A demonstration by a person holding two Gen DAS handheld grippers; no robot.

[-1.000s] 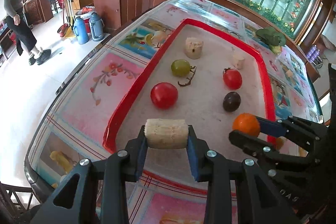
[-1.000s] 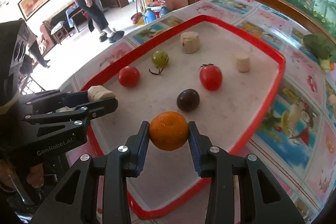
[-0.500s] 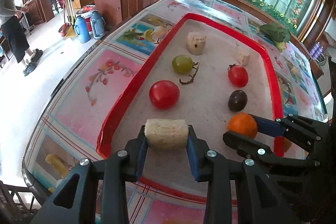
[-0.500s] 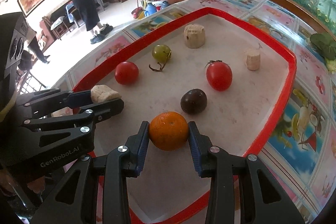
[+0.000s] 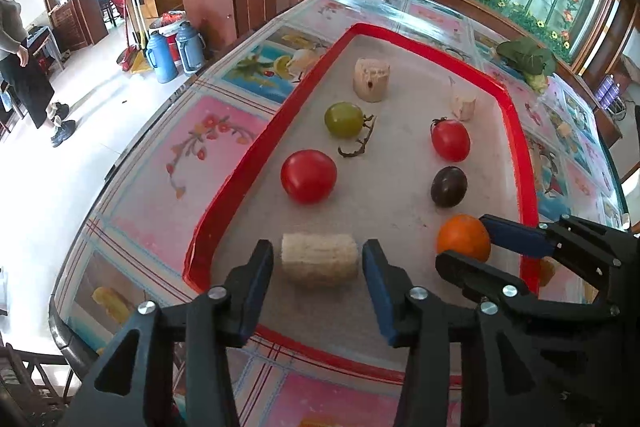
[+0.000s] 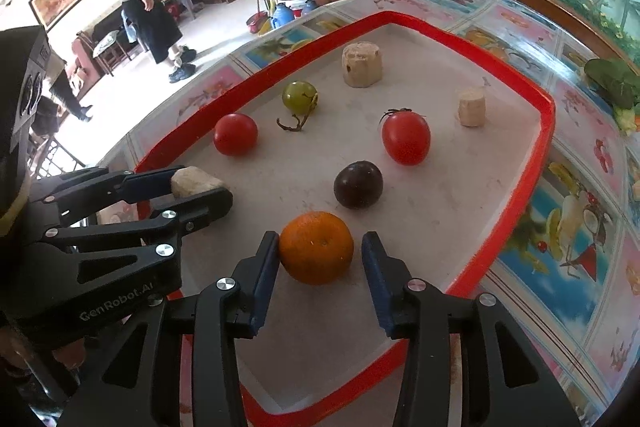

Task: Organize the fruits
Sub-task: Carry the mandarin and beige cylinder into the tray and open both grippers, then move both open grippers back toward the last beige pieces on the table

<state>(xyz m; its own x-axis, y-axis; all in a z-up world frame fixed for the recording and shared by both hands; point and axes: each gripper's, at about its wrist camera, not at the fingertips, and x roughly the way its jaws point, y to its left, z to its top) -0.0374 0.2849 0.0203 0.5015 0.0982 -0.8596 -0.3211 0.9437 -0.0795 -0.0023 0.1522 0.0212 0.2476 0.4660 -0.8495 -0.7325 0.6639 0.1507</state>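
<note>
Fingers of the left gripper (image 5: pixel 318 259) stand wide around the pale chunk (image 5: pixel 319 258) on the tray (image 5: pixel 240 171), gaps either side. Right gripper (image 6: pixel 320 251) is spread too; the orange (image 6: pixel 316 247) lies between, touching the left finger.

From my seat, the near corner of the red tray (image 6: pixel 516 195) drops behind the right gripper (image 6: pixel 320 263) and out of the bottom edge. In the right wrist view the left gripper (image 6: pixel 200 187) covers most of the pale chunk (image 6: pixel 192 183), so I can't see whether the fingers touch it. In the left wrist view something small and orange (image 5: pixel 546 269) peeks out behind the right gripper's fingers (image 5: pixel 516 237); I can't tell what. The woman (image 5: pixel 16 67) at far left is cropped by the frame.
</note>
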